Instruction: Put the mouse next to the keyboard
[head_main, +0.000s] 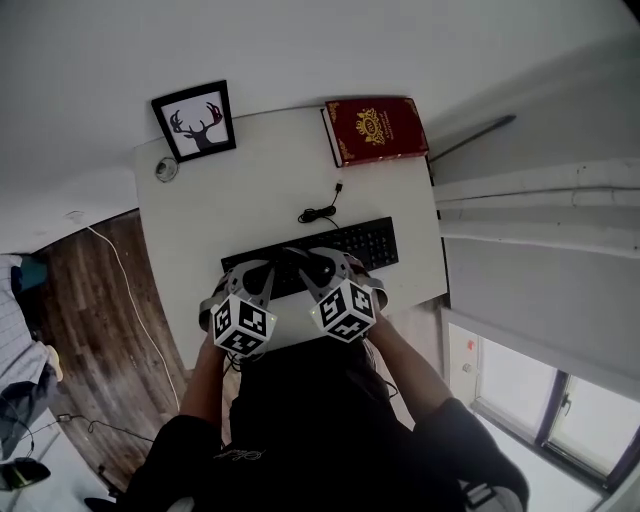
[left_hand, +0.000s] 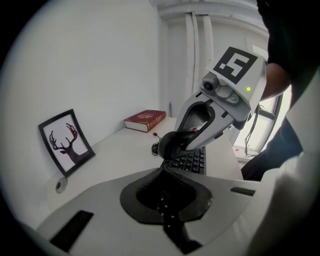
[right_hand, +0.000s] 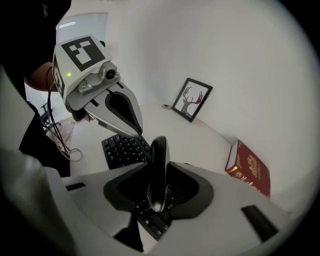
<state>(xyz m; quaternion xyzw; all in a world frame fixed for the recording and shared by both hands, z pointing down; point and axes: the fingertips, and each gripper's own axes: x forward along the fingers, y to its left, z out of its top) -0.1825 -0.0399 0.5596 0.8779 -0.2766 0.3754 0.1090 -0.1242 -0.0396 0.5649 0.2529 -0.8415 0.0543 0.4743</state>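
Note:
A black keyboard (head_main: 370, 243) lies across the near part of the white desk (head_main: 250, 190). Both grippers hover over its left half. My right gripper (right_hand: 158, 192) is shut on the black mouse (right_hand: 159, 152), which stands on edge between its pads. In the left gripper view the mouse (left_hand: 172, 144) hangs just above the keyboard (left_hand: 194, 161) in the right gripper's fingers (left_hand: 200, 117). Close beside it on the left, my left gripper (left_hand: 167, 212) is shut with nothing in it. The head view shows the left gripper (head_main: 252, 282) and the right gripper (head_main: 325, 268) side by side.
A coiled black cable (head_main: 320, 212) lies behind the keyboard. A red book (head_main: 375, 130) sits at the desk's far right corner and a framed antler picture (head_main: 195, 122) at the far left, with a small round object (head_main: 166, 168) beside it. A wall borders the desk's far side.

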